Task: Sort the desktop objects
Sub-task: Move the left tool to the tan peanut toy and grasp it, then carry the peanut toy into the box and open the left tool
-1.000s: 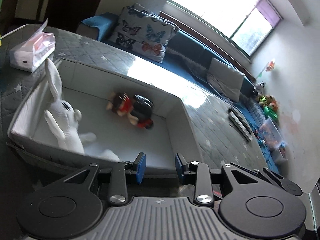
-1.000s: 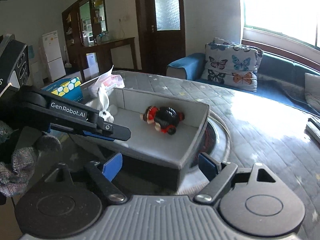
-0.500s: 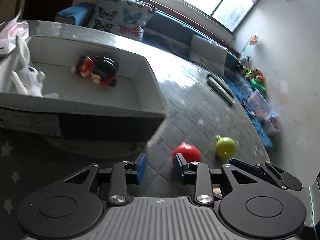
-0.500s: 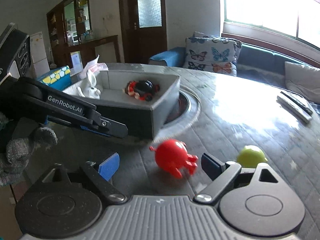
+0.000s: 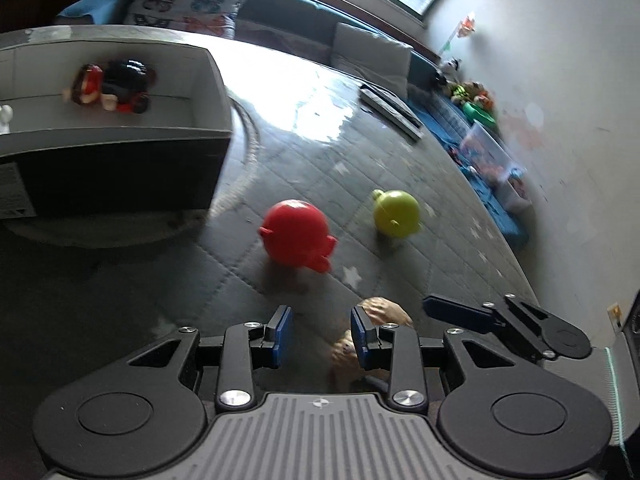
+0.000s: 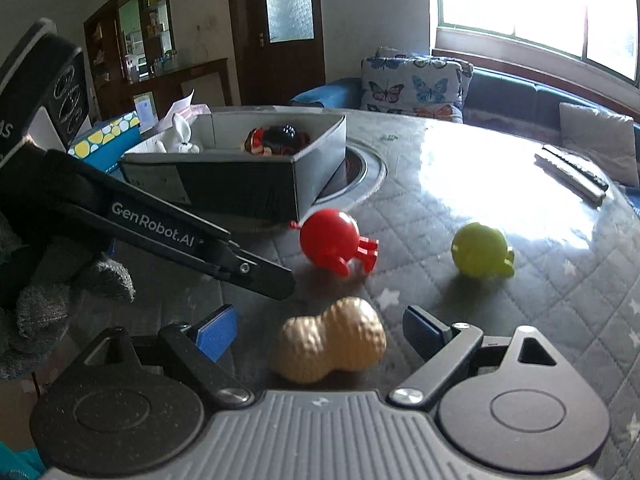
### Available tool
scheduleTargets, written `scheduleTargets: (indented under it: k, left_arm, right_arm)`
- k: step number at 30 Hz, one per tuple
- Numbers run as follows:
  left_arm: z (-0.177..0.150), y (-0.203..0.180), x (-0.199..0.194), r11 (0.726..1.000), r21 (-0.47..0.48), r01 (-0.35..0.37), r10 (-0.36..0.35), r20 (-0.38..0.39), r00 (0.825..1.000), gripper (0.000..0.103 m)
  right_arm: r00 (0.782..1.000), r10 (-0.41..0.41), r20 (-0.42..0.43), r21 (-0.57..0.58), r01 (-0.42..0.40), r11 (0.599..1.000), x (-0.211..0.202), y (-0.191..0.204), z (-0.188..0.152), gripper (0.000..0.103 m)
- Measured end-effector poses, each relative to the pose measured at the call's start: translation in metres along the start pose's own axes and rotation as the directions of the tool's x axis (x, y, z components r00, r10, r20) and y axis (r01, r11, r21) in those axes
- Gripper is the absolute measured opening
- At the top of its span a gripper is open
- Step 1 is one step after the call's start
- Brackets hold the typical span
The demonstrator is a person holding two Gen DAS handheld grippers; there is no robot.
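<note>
The right gripper point(image 6: 320, 330) is hovering low over the quilted table point(image 6: 500, 320) with its blue-padded fingers point(image 6: 216, 330) spread wide. Between them is lying a peanut-shaped toy point(image 6: 330, 344), tan with a bumpy shell, touching neither pad. From this toy, a round red toy point(image 6: 334, 246) with small legs is standing at 12 o'clock, and a yellow-green round toy point(image 6: 480, 250) at about 2 o'clock. The grey box point(image 6: 316, 160) is sitting at 11 o'clock, holding a red-and-black toy point(image 6: 276, 138) and a white rabbit point(image 6: 180, 140). The left gripper point(image 5: 320, 330) is holding nothing, with its fingers apart, and the peanut is showing partly behind its right finger.
</note>
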State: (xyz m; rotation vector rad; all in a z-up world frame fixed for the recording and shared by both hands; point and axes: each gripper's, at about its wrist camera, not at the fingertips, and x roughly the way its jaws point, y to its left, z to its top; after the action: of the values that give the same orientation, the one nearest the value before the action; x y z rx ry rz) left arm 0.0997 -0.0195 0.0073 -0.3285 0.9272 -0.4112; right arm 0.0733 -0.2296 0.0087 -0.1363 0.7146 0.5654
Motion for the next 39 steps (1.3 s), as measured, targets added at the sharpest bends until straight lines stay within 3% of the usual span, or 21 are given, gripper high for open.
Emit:
scheduleTargets:
  k: [12,19,25,39]
  left_arm:
    - [-0.008,-0.028,0.013,0.992,0.121,0.037,-0.031,-0.05,0.998,0.036]
    - [-0.009,-0.038,0.02,0.979,0.205,0.022,-0.008,-0.065,0.998,0.036]
    - [-0.008,-0.039,0.025,0.974,0.224,0.036,-0.018,-0.08,0.997,0.039]
    - [-0.009,-0.033,0.033,0.975,0.2,0.093,-0.073,-0.106,0.992,0.041]
  right_arm:
    - [0.999,0.011,-0.035,-0.01,-0.012,1.0,0.01,-0.003,-0.014,0.091]
    - [0.999,0.021,-0.038,-0.004,-0.021,1.0,0.014,-0.006,-0.016,0.082]
    - [0.999,0.015,-0.04,-0.006,-0.016,1.0,0.015,-0.009,-0.016,0.076]
    - [0.999,0.005,-0.048,-0.015,-0.005,1.0,0.015,-0.012,-0.02,0.075]
